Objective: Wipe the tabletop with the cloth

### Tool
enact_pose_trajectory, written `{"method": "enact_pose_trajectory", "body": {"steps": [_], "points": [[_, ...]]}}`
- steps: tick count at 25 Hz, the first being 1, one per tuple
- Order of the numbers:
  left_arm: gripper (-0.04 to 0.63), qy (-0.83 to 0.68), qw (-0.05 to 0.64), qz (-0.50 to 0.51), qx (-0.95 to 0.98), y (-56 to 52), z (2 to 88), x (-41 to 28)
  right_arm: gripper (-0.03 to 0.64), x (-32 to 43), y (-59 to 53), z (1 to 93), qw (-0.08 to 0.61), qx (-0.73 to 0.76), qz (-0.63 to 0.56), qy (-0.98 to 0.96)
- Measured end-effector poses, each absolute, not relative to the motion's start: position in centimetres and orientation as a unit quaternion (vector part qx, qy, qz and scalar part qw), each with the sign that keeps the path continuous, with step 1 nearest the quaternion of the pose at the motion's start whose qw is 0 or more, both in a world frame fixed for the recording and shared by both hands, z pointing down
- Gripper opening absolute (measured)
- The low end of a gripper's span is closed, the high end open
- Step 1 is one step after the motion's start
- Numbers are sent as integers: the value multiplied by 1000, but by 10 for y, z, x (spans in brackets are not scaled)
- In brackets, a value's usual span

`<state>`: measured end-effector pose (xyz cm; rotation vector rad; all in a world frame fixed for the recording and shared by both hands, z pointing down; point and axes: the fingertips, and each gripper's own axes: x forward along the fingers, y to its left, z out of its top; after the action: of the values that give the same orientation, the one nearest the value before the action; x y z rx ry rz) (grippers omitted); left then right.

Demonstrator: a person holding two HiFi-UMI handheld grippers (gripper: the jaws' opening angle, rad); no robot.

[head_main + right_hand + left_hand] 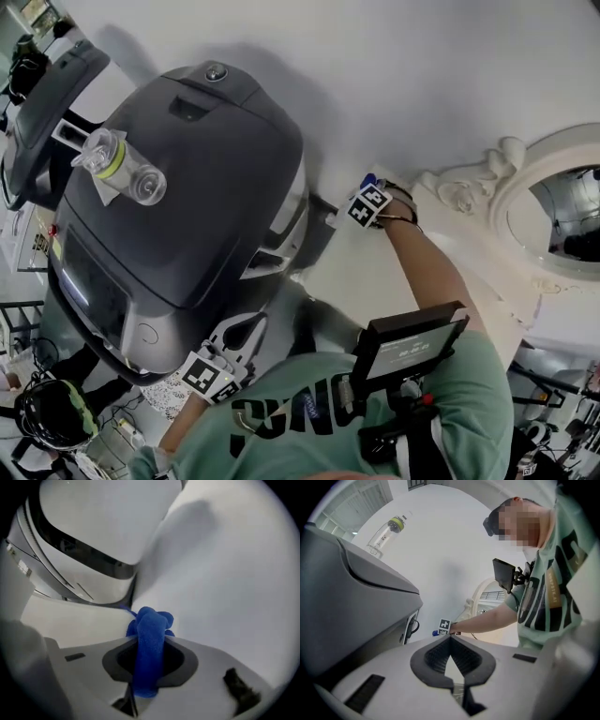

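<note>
A blue cloth (152, 618) is bunched between the jaws of my right gripper (150, 639), which is shut on it. The cloth's end presses on the white tabletop (225, 583) right beside the base of a large grey machine (93, 522). In the head view my right gripper (361, 192) sits on the white tabletop (422, 84) at the machine's (187, 206) right side. My left gripper (450, 637) is shut with nothing in it and hangs close to the person's body, low beside the machine (342, 602). From there I see the cloth (435, 633) as a small blue spot.
A clear plastic bottle (120, 169) with a green band lies on top of the machine. An ornate white mirror frame (525, 187) stands to the right of my right arm. The machine fills the left half of the surface.
</note>
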<state>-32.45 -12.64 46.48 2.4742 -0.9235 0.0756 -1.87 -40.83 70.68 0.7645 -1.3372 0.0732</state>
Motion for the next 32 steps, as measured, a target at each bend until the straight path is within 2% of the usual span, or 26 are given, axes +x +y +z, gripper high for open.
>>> {"method": "enact_pose_trajectory", "body": {"steps": [6, 11, 16, 24, 32], "points": [[-3, -337, 261, 36, 904, -124, 468, -325, 80, 51, -440, 719, 781, 376, 64, -495], [-3, -332, 265, 45, 904, -121, 472, -325, 80, 64, -431, 731, 828, 333, 103, -440], [-3, -330, 264, 42, 905, -124, 471, -326, 80, 58, -419, 733, 860, 264, 58, -433], [-3, -321, 252, 29, 912, -126, 458, -326, 78, -11, -330, 731, 847, 180, 17, -499], [-3, -281, 235, 27, 930, -121, 448, -311, 78, -136, -140, 725, 757, 88, 37, -647]]}}
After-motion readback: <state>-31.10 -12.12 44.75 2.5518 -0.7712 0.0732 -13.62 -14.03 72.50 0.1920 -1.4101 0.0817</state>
